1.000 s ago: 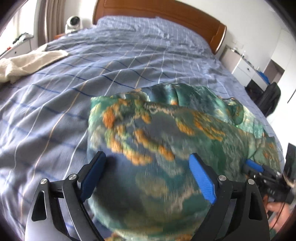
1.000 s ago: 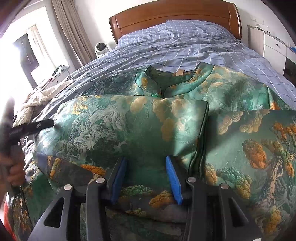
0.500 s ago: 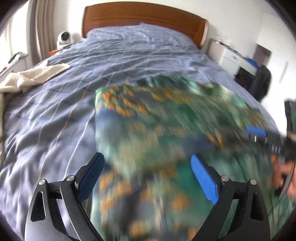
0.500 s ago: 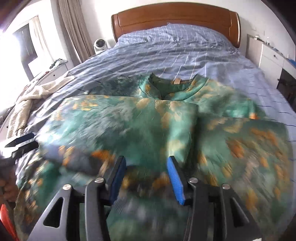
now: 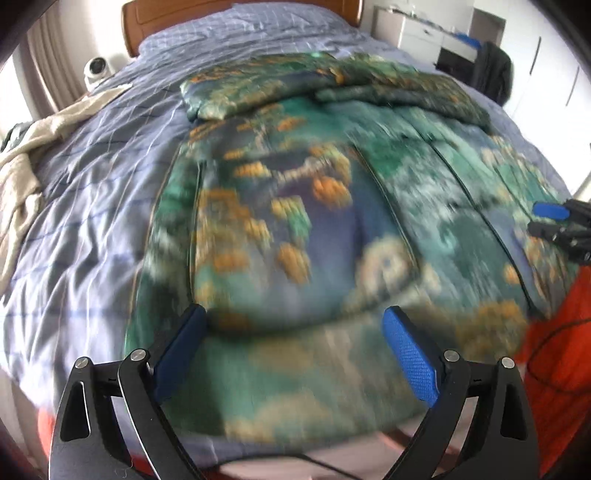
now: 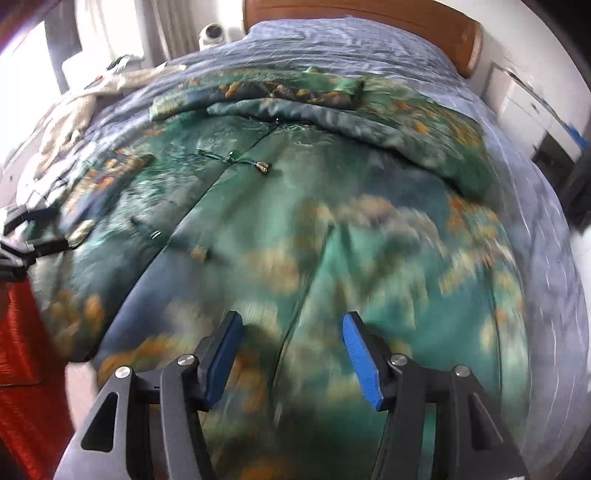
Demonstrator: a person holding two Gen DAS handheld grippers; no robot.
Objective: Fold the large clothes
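A large green garment (image 5: pixel 295 221) with orange and white print lies spread on the bed, its sleeves folded (image 5: pixel 332 85) across the chest at the far end. My left gripper (image 5: pixel 293 317) hangs open and wide above the hem end, holding nothing. In the right wrist view the garment (image 6: pixel 295 221) fills the frame, its front closure running up the middle. My right gripper (image 6: pixel 292 319) hovers over the lower part, its jaws opening with no cloth pinched between them. Each gripper shows at the edge of the other's view: the right gripper (image 5: pixel 550 212), the left gripper (image 6: pixel 29 229).
A blue checked bedcover (image 5: pixel 92 184) lies under the garment, with a wooden headboard (image 5: pixel 240 7) behind. A cream blanket (image 5: pixel 22 166) lies at the left edge. White drawers (image 5: pixel 417 33) and a dark chair (image 5: pixel 491 74) stand to the right. Red cloth (image 5: pixel 554 332) shows at the near corner.
Both grippers have drawn back from the folded sleeves toward the foot of the bed. The right jaws have widened off the cloth. The garment's lower part has come into view.
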